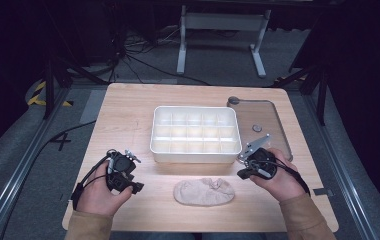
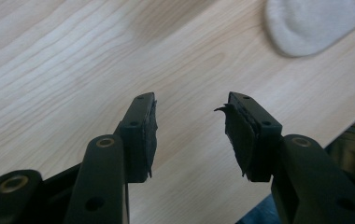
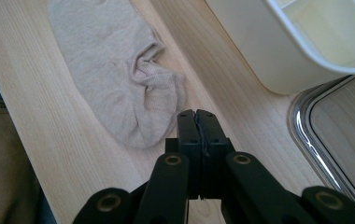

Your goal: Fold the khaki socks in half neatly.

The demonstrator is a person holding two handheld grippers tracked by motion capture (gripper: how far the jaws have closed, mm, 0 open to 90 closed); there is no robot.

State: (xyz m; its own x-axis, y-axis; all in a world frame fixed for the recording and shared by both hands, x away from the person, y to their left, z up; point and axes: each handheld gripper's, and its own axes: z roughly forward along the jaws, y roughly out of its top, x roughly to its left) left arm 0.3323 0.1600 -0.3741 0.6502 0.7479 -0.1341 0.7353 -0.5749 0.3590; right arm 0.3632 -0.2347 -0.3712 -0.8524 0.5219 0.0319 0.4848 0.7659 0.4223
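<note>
Socks: one beige sock (image 1: 204, 191), flat on the desk (image 1: 128, 115) between the claws.
Trays: one white divided organizer (image 1: 195, 134), compartments empty.
Left claw (image 2: 190, 130): open, empty.
Right claw (image 3: 197, 126): closed, empty.

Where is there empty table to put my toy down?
The widest bare wood lies left of the white divided box, up to the table's left edge. A narrower strip runs behind the box. It is crowded near the front: the sock lies between the left gripper and right gripper, and the clear lid fills the right.
</note>
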